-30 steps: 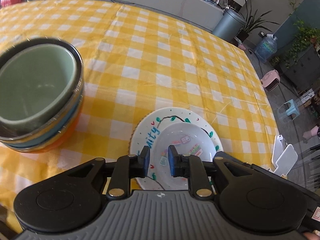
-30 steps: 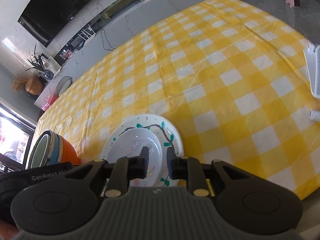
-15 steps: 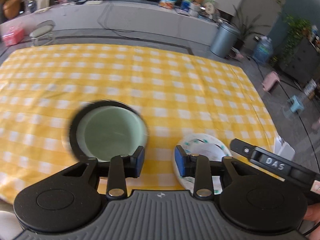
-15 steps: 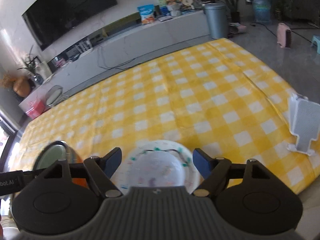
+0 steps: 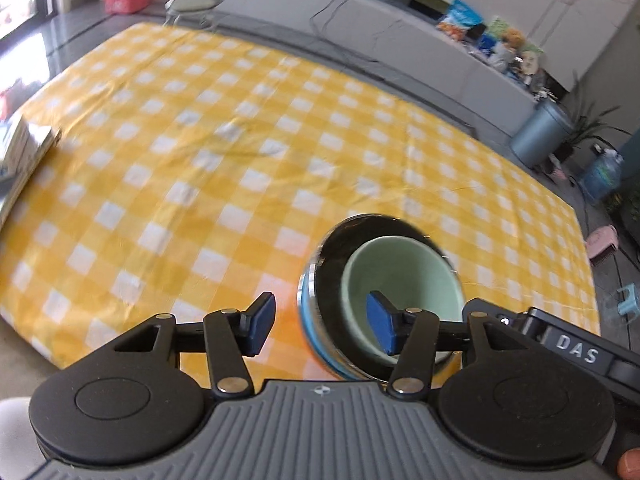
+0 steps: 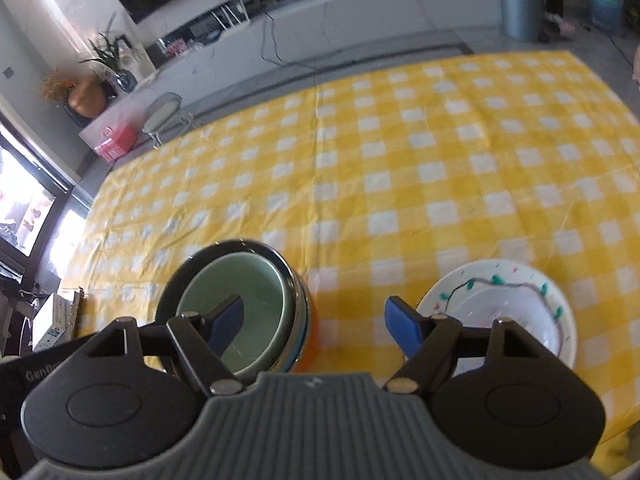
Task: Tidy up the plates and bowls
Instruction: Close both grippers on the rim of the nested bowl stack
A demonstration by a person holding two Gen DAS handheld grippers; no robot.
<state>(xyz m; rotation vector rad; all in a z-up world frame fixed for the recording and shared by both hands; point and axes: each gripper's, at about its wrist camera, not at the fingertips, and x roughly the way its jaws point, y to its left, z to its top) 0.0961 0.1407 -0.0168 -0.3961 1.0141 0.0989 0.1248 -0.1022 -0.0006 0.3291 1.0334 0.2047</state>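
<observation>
A stack of bowls (image 5: 380, 280) (image 6: 248, 312), pale green one on top above dark, blue and orange ones, stands near the front edge of the yellow checked table. To its right a small white dish lies on a white plate (image 6: 516, 292) painted with a green vine. My left gripper (image 5: 320, 322) hovers above the table's front edge, its jaws opening with nothing between them; its right fingertip (image 5: 382, 322) overlaps the green bowl in the picture. My right gripper (image 6: 314, 322) hangs open and empty over the gap between the bowls and the plate.
The yellow checked cloth (image 5: 240, 140) covers the whole table. Boxes (image 5: 24, 148) sit at its left edge. Beyond the far edge are a round stool (image 5: 194, 0), a long grey cabinet (image 6: 360, 28) and a grey bin (image 5: 540, 132).
Both grippers have pulled back and up from the white plate and opened. The left view has swung left, so the bowl stack now sits under its right finger and the plate is out of sight.
</observation>
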